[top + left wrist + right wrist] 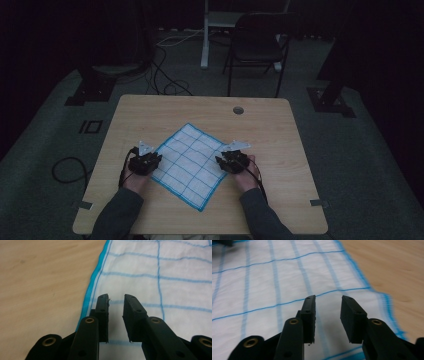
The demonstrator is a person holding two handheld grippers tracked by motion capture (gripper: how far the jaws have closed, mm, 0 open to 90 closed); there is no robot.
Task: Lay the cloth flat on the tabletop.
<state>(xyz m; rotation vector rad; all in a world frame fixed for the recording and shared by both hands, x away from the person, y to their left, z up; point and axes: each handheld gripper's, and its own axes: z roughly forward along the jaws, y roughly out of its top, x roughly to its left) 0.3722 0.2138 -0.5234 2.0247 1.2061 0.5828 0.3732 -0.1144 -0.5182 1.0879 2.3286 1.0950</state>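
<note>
cloth (191,165) flat on table (280,150) | claws (151,160) (223,161) seemingly at edges

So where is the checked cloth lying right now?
In the high view the white and blue checked cloth lies flat, turned like a diamond, on the near middle of the wooden table, between the left gripper and the right gripper.

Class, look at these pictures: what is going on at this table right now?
A person holds a gripper in each hand over a white cloth with blue checks, spread flat on the wooden table. The left gripper sits at the cloth's left edge, the right gripper at its right. Both jaws are open, gripping nothing.
</note>
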